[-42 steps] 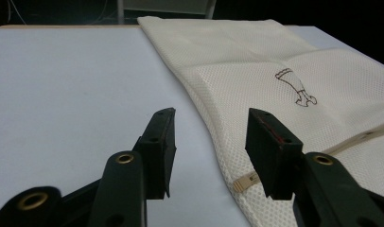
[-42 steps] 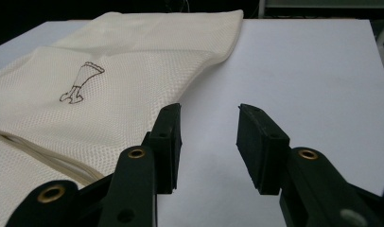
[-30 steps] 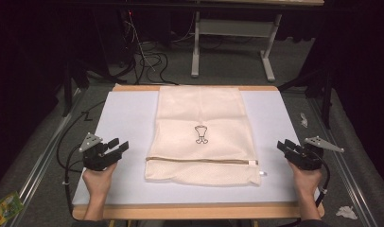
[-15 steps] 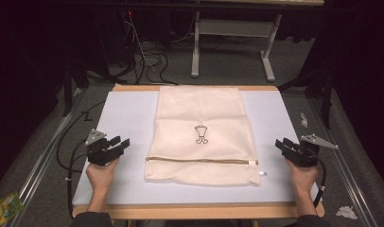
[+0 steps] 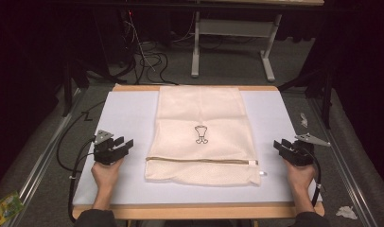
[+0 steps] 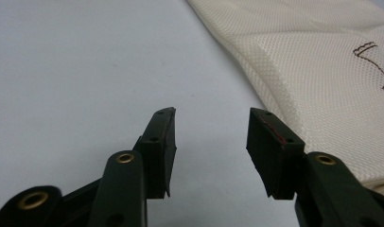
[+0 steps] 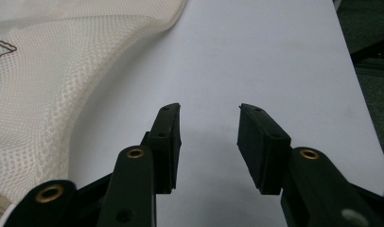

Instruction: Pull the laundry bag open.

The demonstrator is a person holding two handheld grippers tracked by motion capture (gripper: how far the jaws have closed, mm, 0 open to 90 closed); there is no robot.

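A cream mesh laundry bag (image 5: 202,135) with a small dark printed emblem (image 5: 200,134) lies flat in the middle of the white table top (image 5: 128,118). A zip (image 5: 199,161) runs across the bag near its front end. My left gripper (image 5: 126,144) rests on the table to the left of the bag, open and holding nothing; the bag's mesh (image 6: 322,71) lies to the right of its jaws (image 6: 211,118). My right gripper (image 5: 278,144) sits at the right of the bag, open and holding nothing, with mesh (image 7: 43,80) at the left of its jaws (image 7: 209,113).
The table has a wooden rim (image 5: 195,88) and metal rails (image 5: 43,161) along both sides. Cables (image 5: 147,56) and a grey desk frame (image 5: 232,42) stand on the dark floor behind. A crumpled scrap (image 5: 345,212) and a green packet (image 5: 5,205) lie on the floor.
Both hands have drawn slightly inward and forward toward the bag's sides. The bag has not moved.
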